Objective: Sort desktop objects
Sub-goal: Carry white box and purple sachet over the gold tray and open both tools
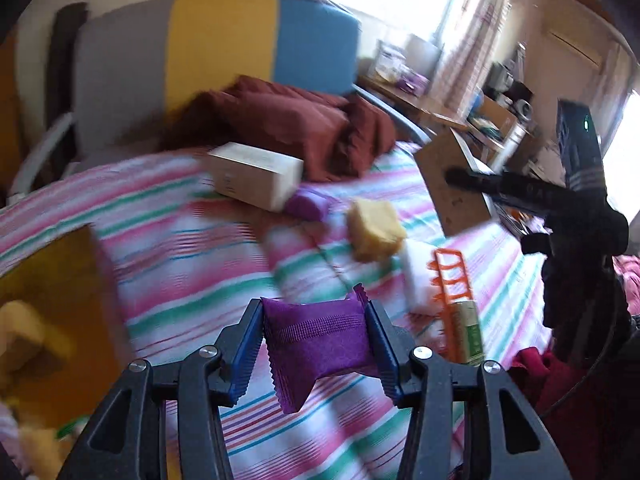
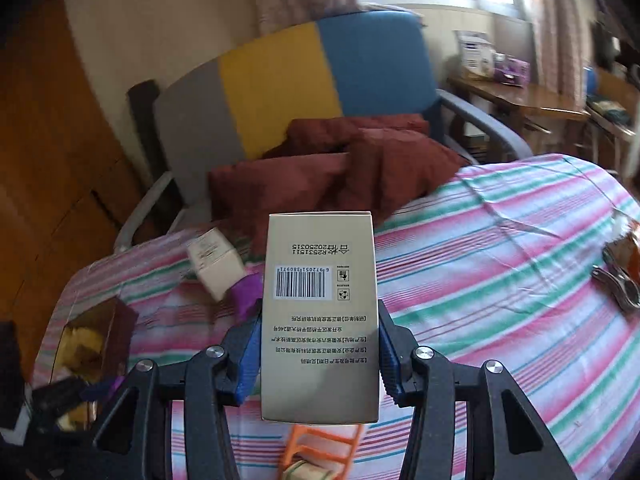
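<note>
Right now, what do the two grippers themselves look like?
Both match: the left gripper and right gripper have matte black linkage arms with triangular cut-outs, silver round pivot bolts, and blue ribbed finger pads. No cables, markings or sleeves show.

the sheet (image 1: 192,256) is striped pink, white, green and blue. the pouch (image 1: 316,336) is purple, the pads (image 1: 246,344) blue. the box (image 2: 320,312) is beige with a black barcode. the chair (image 2: 280,88) has grey, yellow and blue panels. the rack (image 1: 450,280) is orange, the cushions (image 2: 340,168) maroon.
</note>
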`<state>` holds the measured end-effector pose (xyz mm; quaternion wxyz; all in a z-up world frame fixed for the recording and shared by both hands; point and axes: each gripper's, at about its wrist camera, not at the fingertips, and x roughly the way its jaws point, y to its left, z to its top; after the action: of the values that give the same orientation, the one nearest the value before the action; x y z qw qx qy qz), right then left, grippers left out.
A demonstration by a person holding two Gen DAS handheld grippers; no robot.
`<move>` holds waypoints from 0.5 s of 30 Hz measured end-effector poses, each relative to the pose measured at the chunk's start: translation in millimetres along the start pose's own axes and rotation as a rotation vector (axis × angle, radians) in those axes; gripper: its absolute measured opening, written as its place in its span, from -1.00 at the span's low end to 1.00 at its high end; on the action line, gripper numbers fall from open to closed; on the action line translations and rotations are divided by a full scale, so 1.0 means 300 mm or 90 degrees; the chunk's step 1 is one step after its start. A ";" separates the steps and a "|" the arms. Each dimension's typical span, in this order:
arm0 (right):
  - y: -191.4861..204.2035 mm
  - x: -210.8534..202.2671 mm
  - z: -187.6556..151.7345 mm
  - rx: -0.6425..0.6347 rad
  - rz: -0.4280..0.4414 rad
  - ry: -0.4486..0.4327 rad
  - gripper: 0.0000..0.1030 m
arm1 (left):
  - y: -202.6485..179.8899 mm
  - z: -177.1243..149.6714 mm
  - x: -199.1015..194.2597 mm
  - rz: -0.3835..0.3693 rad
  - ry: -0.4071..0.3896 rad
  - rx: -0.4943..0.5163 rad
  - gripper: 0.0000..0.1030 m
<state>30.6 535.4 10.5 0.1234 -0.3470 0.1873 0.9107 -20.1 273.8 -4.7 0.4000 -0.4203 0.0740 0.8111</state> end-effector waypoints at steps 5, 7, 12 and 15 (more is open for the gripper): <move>0.096 0.016 -0.016 0.006 0.061 0.031 -0.03 | 0.178 -0.046 -0.144 0.061 -0.035 -0.061 0.00; 0.185 0.011 -0.021 -0.014 0.085 0.038 -0.03 | 0.241 -0.066 -0.181 0.081 -0.038 -0.082 0.00; 0.496 0.028 -0.046 -0.100 0.160 0.071 -0.03 | 0.409 -0.145 -0.274 0.150 -0.061 -0.149 0.00; 0.679 0.043 -0.086 -0.155 0.212 0.093 -0.03 | 0.493 -0.185 -0.317 0.200 -0.069 -0.172 0.00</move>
<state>-35.8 342.3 36.0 -0.0855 -0.3887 0.1388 0.9068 -59.5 93.7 -1.4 0.2124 -0.4093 0.0076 0.8873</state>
